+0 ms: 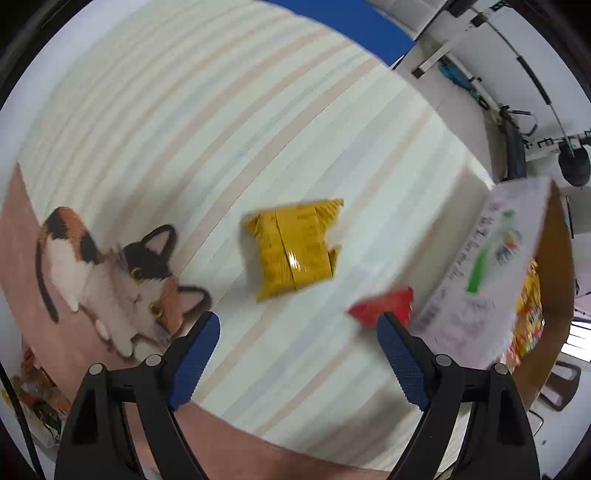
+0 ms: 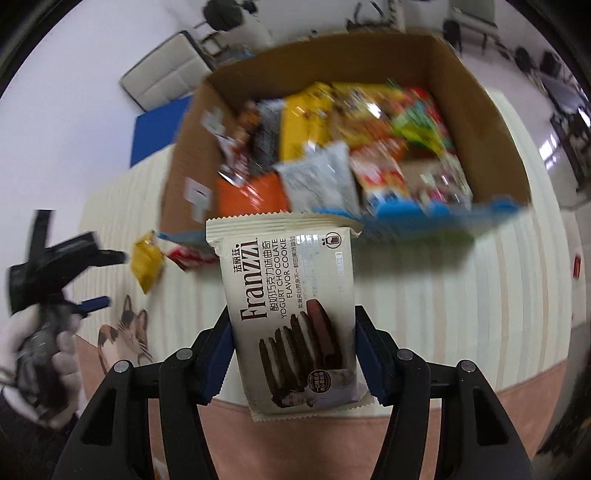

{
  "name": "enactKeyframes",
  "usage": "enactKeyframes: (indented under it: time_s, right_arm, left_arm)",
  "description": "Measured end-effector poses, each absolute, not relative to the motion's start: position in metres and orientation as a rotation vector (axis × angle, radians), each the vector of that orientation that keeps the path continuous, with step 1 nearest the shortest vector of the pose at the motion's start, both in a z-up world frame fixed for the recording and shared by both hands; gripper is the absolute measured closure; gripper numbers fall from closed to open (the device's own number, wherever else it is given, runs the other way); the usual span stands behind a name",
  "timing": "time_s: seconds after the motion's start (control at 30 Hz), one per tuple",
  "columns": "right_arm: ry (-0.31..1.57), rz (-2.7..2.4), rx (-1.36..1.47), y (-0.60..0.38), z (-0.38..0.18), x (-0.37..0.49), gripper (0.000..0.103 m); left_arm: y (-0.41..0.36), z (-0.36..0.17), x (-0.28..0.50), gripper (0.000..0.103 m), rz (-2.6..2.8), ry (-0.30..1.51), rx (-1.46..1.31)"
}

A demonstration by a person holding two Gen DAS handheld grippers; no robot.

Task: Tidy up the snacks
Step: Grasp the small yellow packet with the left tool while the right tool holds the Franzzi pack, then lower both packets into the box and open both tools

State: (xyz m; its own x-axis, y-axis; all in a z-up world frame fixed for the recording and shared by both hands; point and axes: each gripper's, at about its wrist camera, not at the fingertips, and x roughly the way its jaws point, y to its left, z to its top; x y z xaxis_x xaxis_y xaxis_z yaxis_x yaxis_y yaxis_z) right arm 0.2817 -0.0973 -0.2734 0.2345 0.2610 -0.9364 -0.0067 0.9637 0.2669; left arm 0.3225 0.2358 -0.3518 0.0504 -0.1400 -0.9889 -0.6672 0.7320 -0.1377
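My right gripper (image 2: 291,325) is shut on a cream Franzzi cookie packet (image 2: 291,314), held upright above the striped cloth in front of an open cardboard box (image 2: 491,122) filled with several mixed snack packs. My left gripper (image 1: 297,325) is open and empty above the cloth; it also shows at the far left of the right wrist view (image 2: 92,280). A yellow snack packet (image 1: 293,247) lies on the cloth just ahead of the left gripper, and a red packet (image 1: 384,308) lies by its right finger, next to the box wall (image 1: 480,266). Both packets show in the right wrist view, yellow (image 2: 147,262) and red (image 2: 188,256).
The striped cloth (image 1: 184,110) has a printed cat (image 1: 122,280) at the near left and a pink border. A small red item (image 2: 576,266) lies on the cloth at the far right. A blue panel (image 1: 354,26) and room furniture lie beyond the table.
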Motion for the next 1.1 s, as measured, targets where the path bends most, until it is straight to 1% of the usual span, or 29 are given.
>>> enactKeyframes:
  time_s: [0.2,0.47,0.5,0.57,0.67,0.83,0.97,1.1]
  right_arm:
    - [1.310,0.180,0.208,-0.079,-0.265,0.304,0.040]
    - [1.325,0.164,0.190,-0.075,-0.270,0.320,0.040]
    - [1.327,0.161,0.189,-0.075,-0.271,0.322,0.040]
    - [1.329,0.159,0.193,-0.075,-0.271,0.324,0.040]
    - [1.326,0.157,0.192,-0.075,-0.272,0.326,0.040]
    - [1.319,0.164,0.197,-0.077,-0.269,0.325,0.040]
    - [1.308,0.174,0.212,-0.083,-0.261,0.321,0.040]
    - [1.288,0.186,0.223,-0.093,-0.247,0.317,0.040]
  left_arm:
    - [0.246,-0.390,0.350,0.016,0.464,1.569,-0.715]
    - [0.249,-0.418,0.372,0.017,0.461,1.631,-0.668]
    - [0.248,-0.420,0.373,0.030,0.458,1.630,-0.654]
    - [0.247,-0.421,0.376,0.046,0.468,1.624,-0.617]
    - [0.246,-0.417,0.371,0.051,0.464,1.595,-0.600]
    - [0.234,-0.396,0.347,0.052,0.437,1.532,-0.566]
    - [0.212,-0.365,0.322,0.052,0.371,1.478,-0.548]
    - [0.186,-0.323,0.298,0.052,0.277,1.408,-0.520]
